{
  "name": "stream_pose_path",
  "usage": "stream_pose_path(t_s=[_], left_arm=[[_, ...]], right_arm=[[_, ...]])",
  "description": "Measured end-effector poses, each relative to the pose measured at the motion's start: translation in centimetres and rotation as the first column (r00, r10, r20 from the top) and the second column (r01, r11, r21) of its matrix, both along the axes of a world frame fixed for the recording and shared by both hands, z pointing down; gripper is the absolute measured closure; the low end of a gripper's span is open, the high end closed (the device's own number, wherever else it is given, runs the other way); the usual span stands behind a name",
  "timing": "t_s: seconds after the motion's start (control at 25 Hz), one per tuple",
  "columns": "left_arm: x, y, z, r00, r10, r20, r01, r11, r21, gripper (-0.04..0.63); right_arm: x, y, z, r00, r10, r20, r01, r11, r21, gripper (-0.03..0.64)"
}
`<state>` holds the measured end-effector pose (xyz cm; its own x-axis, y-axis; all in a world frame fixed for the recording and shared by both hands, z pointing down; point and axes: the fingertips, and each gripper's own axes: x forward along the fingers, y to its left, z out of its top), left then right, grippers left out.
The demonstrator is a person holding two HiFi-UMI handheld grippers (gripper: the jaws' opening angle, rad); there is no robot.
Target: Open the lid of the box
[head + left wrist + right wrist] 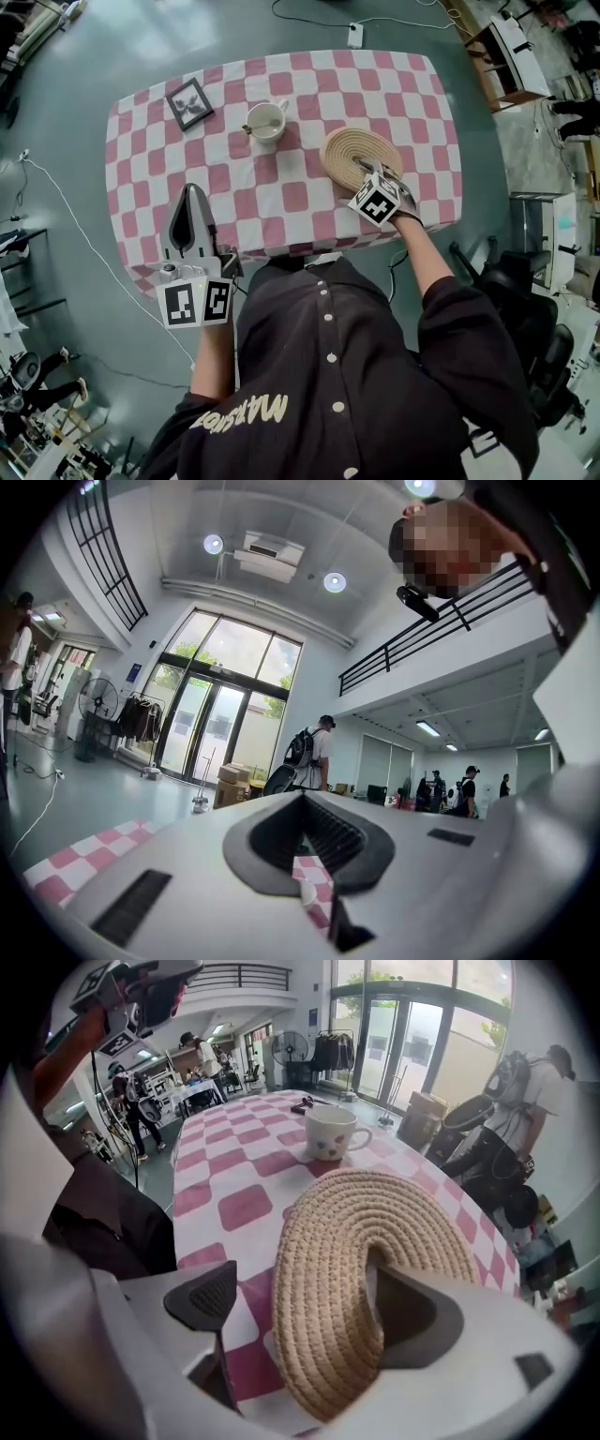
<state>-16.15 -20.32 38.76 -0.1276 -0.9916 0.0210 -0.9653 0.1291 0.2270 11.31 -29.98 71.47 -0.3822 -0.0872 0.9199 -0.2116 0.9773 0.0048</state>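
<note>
Woven lid point(349, 150) sits tilted at 3 o'clock on the table point(300, 199), its rim at 12 o'clock inside my right claw point(367, 171), jaws released. My left claw point(190, 197), clenched empty, waits well apart at 8 o'clock

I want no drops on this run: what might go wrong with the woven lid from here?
1. The woven lid stands tilted between the right gripper's open jaws. Only one jaw touches it, so it may slip and fall back.
2. The cup stands beyond it on the checked cloth. A wide swing of the lid might knock it.
</note>
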Motion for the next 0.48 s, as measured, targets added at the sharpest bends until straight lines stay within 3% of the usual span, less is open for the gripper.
stream_pose_path(t_s=[0.48], left_arm=[[-0.6,-0.9,0.7,1.000,0.000,-0.011,0.000,1.000,-0.017,0.586]], right_arm=[[0.0,-0.3,1.3,0.998,-0.025,-0.058,0.024,0.999,-0.022,0.165]])
